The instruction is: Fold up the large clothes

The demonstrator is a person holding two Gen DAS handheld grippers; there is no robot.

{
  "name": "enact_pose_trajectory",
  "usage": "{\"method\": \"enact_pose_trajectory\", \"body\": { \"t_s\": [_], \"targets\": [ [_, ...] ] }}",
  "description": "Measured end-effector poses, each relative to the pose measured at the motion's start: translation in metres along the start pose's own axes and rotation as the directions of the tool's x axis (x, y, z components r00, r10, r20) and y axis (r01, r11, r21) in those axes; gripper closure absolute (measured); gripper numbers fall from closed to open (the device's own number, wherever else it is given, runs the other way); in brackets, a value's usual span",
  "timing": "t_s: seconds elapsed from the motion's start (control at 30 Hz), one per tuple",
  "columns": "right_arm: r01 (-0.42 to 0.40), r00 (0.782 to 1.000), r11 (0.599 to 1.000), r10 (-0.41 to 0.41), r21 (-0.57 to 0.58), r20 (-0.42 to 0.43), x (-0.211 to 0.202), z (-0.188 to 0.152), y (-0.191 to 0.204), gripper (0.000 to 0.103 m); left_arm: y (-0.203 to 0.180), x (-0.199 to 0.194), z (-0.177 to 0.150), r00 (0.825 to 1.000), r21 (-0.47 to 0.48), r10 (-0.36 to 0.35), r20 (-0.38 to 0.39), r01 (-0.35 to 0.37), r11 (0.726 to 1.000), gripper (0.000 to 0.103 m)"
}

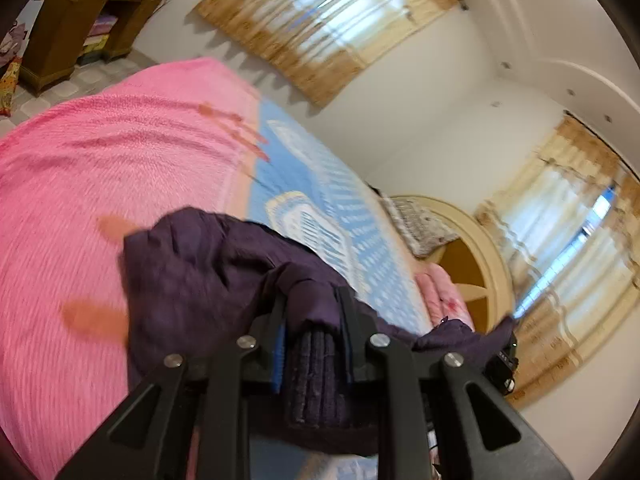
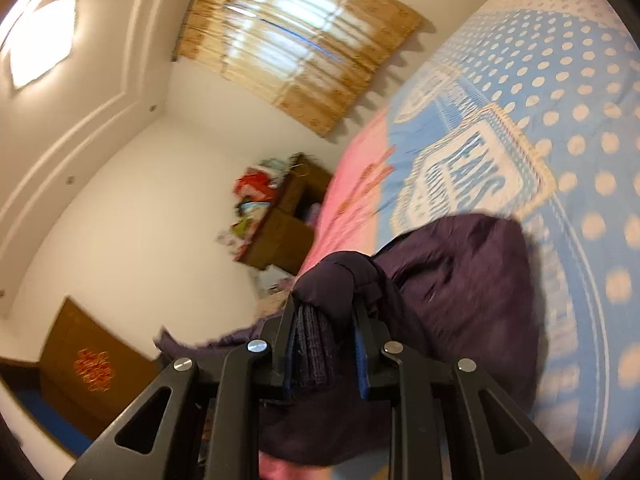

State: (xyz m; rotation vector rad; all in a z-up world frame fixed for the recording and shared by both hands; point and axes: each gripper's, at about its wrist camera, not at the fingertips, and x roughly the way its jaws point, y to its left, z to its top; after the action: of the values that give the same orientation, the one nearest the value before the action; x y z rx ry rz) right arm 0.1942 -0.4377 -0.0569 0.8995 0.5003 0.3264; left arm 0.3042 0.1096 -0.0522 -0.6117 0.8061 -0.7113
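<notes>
1. Fabric of a dark purple garment (image 1: 208,264) fills the lower middle of the left wrist view, lifted above the bed (image 1: 80,184).
2. The left gripper (image 1: 314,304) has its jaws nearly closed, pinching a thick ribbed edge of the garment between the blue pads; loose cloth bulges out past the fingertips toward the bed's pink side.
3. The right gripper (image 2: 326,304) is likewise almost closed, clamped on another ribbed edge of the same garment (image 2: 460,272), with a rounded fold of cloth humped over its fingertips.
4. From the right gripper the garment hangs down over the bed's blue side, and a strip of it trails off toward the bed's near edge.
5. The bed is covered by a pink blanket (image 1: 60,168) on one half and a blue dotted blanket (image 2: 560,120) on the other.
6. Beyond the bed's far side a curtained window (image 2: 296,48) is set in the white wall.
7. A brown cabinet (image 1: 76,20) stands beyond the bed's pink end.
8. Both views are blurred.
</notes>
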Motion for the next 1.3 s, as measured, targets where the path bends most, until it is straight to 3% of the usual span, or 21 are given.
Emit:
{"method": "enact_pose_trajectory", "body": {
  "t_s": [0.17, 0.23, 0.27, 0.33, 0.37, 0.4, 0.43, 0.53, 0.63, 0.7, 0.73, 0.83, 0.87, 0.9, 1.0, 1.03, 1.07, 1.13, 1.2, 1.23, 1.3],
  "targets": [
    [0.172, 0.985, 0.985, -0.171, 0.028, -0.031, 0.072, 0.027, -0.054, 0.08, 0.047, 0.07, 0.037, 0.992, -0.061, 0.113, -0.063, -0.117, 0.991, 0.08],
    [0.205, 0.978, 0.979, -0.204, 0.017, -0.05, 0.091, 0.031, -0.071, 0.076, 0.066, 0.09, 0.039, 0.983, -0.117, 0.16, -0.095, -0.171, 0.978, 0.069],
    [0.208, 0.977, 0.977, -0.205, 0.049, -0.062, 0.1, 0.033, -0.083, 0.071, 0.075, 0.099, 0.039, 0.975, -0.147, 0.186, -0.121, -0.203, 0.968, 0.067],
    [0.17, 0.984, 0.98, -0.162, 0.101, -0.075, 0.105, 0.036, -0.095, 0.049, 0.082, 0.104, 0.037, 0.971, -0.211, 0.191, -0.147, -0.219, 0.953, 0.06],
    [0.16, 0.986, 0.982, -0.156, 0.095, -0.049, 0.102, 0.037, -0.094, 0.032, 0.079, 0.101, 0.038, 0.975, -0.206, 0.18, -0.134, -0.205, 0.957, 0.057],
    [0.169, 0.985, 0.983, -0.168, 0.077, -0.026, 0.098, 0.038, -0.091, 0.016, 0.072, 0.095, 0.039, 0.978, -0.188, 0.171, -0.119, -0.191, 0.963, 0.044],
    [0.188, 0.982, 0.981, -0.188, 0.054, 0.001, 0.092, 0.039, -0.086, 0.015, 0.063, 0.086, 0.04, 0.981, -0.162, 0.167, -0.094, -0.181, 0.97, 0.029],
    [0.245, 0.969, 0.968, -0.243, -0.059, 0.046, 0.076, 0.044, -0.062, 0.015, 0.041, 0.051, 0.044, 0.987, -0.104, 0.161, 0.009, -0.16, 0.982, 0.003],
    [0.354, 0.935, 0.897, -0.338, -0.266, 0.103, 0.075, 0.037, -0.024, 0.015, 0.019, 0.033, 0.043, 0.976, 0.017, 0.194, 0.095, -0.196, 0.98, 0.0],
    [0.35, 0.934, 0.856, -0.349, -0.38, 0.074, 0.091, 0.032, -0.003, 0.015, 0.006, 0.041, 0.038, 0.959, 0.144, 0.258, 0.117, -0.274, 0.951, 0.0],
    [0.348, 0.929, 0.829, -0.367, -0.438, 0.045, 0.103, 0.027, 0.006, 0.015, 0.0, 0.057, 0.036, 0.948, 0.223, 0.299, 0.111, -0.317, 0.922, 0.0],
    [0.437, 0.863, 0.702, -0.503, -0.562, 0.042, 0.137, 0.012, 0.019, 0.018, -0.01, 0.096, 0.019, 0.909, 0.392, 0.404, 0.1, -0.409, 0.824, 0.004],
    [0.421, 0.86, 0.699, -0.51, -0.578, 0.01, 0.149, 0.009, 0.018, 0.024, -0.009, 0.105, 0.015, 0.906, 0.419, 0.416, 0.086, -0.411, 0.809, 0.006],
    [0.401, 0.858, 0.711, -0.512, -0.578, -0.033, 0.162, 0.008, 0.012, 0.033, -0.008, 0.115, 0.011, 0.903, 0.437, 0.424, 0.062, -0.407, 0.802, 0.01],
    [0.434, 0.787, 0.65, -0.611, -0.623, -0.089, 0.191, -0.005, -0.009, 0.044, 0.003, 0.139, 0.009, 0.903, 0.442, 0.429, -0.006, -0.382, 0.812, 0.012],
    [0.429, 0.778, 0.642, -0.62, -0.635, -0.102, 0.195, -0.011, -0.015, 0.045, 0.005, 0.146, 0.007, 0.898, 0.45, 0.44, -0.009, -0.39, 0.804, 0.014],
    [0.432, 0.775, 0.634, -0.625, -0.642, -0.096, 0.196, -0.015, -0.018, 0.048, 0.005, 0.15, 0.004, 0.893, 0.465, 0.451, -0.016, -0.392, 0.794, 0.016],
    [0.433, 0.779, 0.617, -0.622, -0.657, -0.071, 0.194, -0.021, -0.018, 0.058, 0.008, 0.157, -0.001, 0.893, 0.477, 0.448, -0.039, -0.377, 0.794, 0.041],
    [0.445, 0.776, 0.582, -0.63, -0.681, -0.031, 0.194, -0.027, -0.012, 0.075, 0.009, 0.154, -0.006, 0.898, 0.491, 0.438, -0.042, -0.363, 0.792, 0.065],
    [0.448, 0.778, 0.573, -0.628, -0.686, -0.016, 0.191, -0.028, -0.009, 0.076, 0.007, 0.151, -0.008, 0.898, 0.501, 0.438, -0.031, -0.365, 0.785, 0.073],
    [0.447, 0.801, 0.571, -0.598, -0.689, 0.024, 0.184, -0.028, 0.002, 0.079, 0.001, 0.145, -0.01, 0.907, 0.508, 0.422, -0.003, -0.362, 0.782, 0.081]
  ]
}}
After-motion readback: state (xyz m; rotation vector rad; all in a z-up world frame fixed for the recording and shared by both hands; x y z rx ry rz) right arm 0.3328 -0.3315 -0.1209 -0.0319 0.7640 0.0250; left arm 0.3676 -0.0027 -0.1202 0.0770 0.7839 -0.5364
